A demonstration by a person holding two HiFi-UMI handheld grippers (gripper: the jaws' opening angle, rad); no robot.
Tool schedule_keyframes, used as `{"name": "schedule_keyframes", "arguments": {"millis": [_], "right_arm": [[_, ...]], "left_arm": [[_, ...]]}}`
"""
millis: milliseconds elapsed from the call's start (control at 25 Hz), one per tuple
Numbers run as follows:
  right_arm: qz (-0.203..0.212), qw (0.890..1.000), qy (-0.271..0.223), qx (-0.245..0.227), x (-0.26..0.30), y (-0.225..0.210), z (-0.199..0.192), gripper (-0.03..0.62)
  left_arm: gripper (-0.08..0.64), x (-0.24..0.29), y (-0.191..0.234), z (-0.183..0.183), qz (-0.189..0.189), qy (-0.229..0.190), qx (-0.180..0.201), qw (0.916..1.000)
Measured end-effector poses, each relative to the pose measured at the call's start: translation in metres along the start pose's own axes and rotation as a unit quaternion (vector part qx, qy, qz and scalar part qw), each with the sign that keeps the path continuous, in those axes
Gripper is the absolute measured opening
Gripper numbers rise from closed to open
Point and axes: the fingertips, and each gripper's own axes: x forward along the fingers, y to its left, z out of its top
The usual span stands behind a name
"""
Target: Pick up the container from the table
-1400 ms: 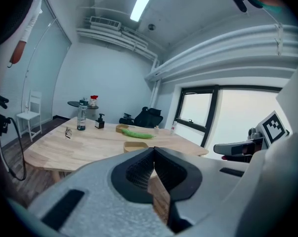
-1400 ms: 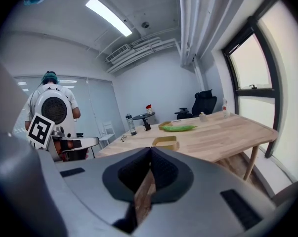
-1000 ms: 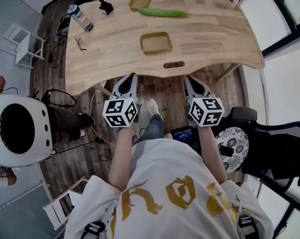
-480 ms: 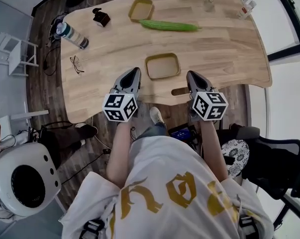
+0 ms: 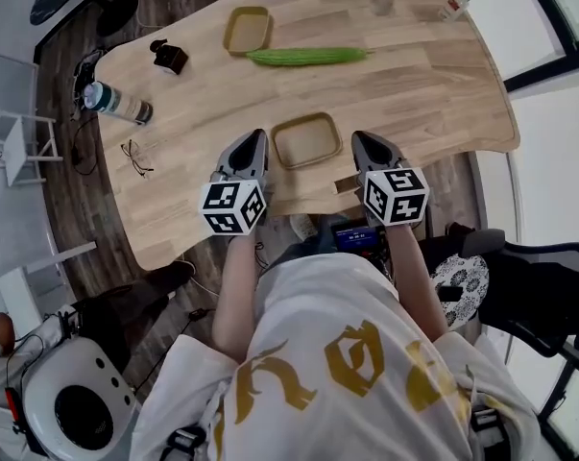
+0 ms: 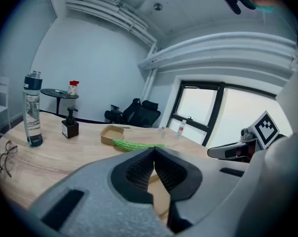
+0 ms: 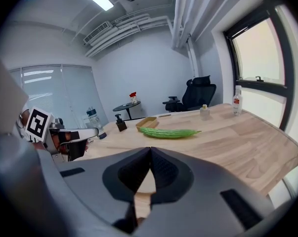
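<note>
While both grippers hang over the near edge of the counter (image 5: 414,84), the container (image 5: 307,139), a shallow tan rectangular tray, sits on the wood btw them, close to that front edge. My left gripper (image 5: 254,140) has its tip just beside the tray's left side; my right gripper (image 5: 359,140) is just beside its right side. Can't tell from the head view whether either tip touches the tray.

Left gripper view: fingers (image 6: 139,171) clenched, tips meeting, nothing btw them. A bit of tan shows thru the gap below the tips. Right gripper view: same, fingers (image 7: 131,174) pressed together and empty, w/ bare wood behind the gap.

Rest of the counter, farther out:
- long green gourd (image 5: 306,56) lying crosswise past the tray, well apart from it
- second tan tray (image 5: 248,29) at the gourd's left end, nr the far edge
- dark pump bottle (image 5: 168,58) to the left of that
- water bottle (image 5: 114,103) lying on its side at the left edge
- eyeglasses (image 5: 135,157) nr the left edge, closer to me than the water bottle
- small jar (image 5: 383,0) and small clear bottle (image 5: 456,3) at the far right corner
</note>
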Motion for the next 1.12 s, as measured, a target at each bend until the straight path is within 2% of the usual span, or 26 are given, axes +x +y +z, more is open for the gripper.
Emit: {"name": "schedule_keyframes", "arguments": {"millis": [200, 720, 1120], "right_arm": [[0.001, 1.0, -0.006, 0.005, 0.006, -0.005, 0.005, 0.011], [0.018, 1.0, 0.003, 0.008, 0.026, -0.008, 0.001, 0.012], [0.003, 0.999, 0.046, 0.011, 0.041, -0.023, -0.021, 0.012]], "left_arm": [[0.011, 0.007, 0.005, 0.004, -0.001, -0.002, -0.006, 1.0], [0.011, 0.008, 0.026, -0.008, 0.037, 0.008, -0.025, 0.999], [0.011, 0.022, 0.031, -0.048, 0.047, 0.055, -0.033, 0.9968]]}}
